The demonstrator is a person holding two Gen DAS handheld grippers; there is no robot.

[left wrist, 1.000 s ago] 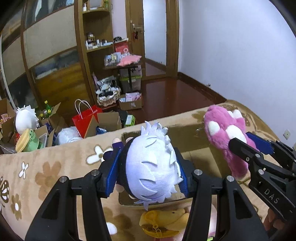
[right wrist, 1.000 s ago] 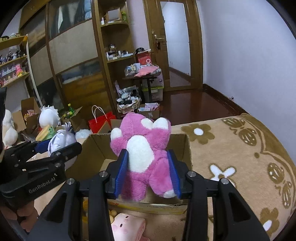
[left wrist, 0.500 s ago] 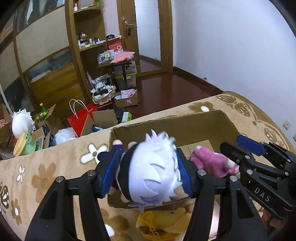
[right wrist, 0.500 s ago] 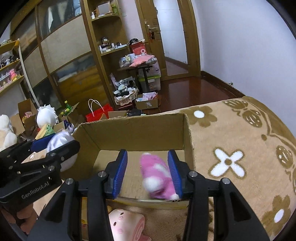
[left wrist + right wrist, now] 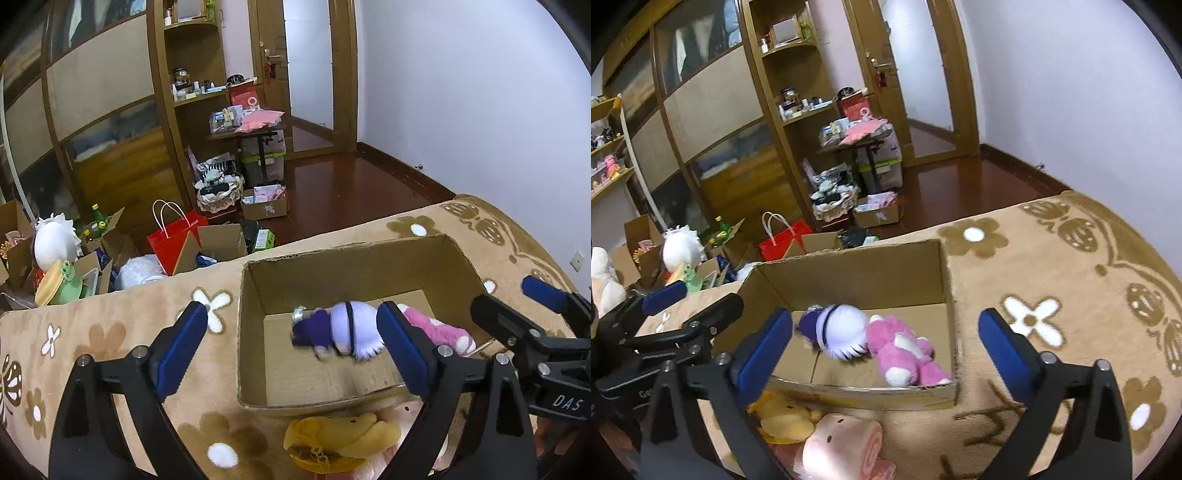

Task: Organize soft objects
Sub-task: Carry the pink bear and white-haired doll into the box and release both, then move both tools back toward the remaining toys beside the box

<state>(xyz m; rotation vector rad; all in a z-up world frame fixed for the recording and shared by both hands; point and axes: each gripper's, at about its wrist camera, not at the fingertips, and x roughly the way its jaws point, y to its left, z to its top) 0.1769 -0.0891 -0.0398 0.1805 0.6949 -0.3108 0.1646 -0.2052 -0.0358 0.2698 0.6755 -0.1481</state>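
Blanket-top box holds both dolls; each hand-held gripper opening, empty; pig plush right-view only.

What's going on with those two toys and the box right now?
Both tools opening, nothing between them: left tool, right tool. White-haired doll and pink plush lying in cardboard box. Nothing in the way.

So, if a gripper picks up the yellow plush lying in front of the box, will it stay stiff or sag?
The yellow plush looks limp and folded, so it would probably sag. Its soft fabric should squash between pads, and it seems light.
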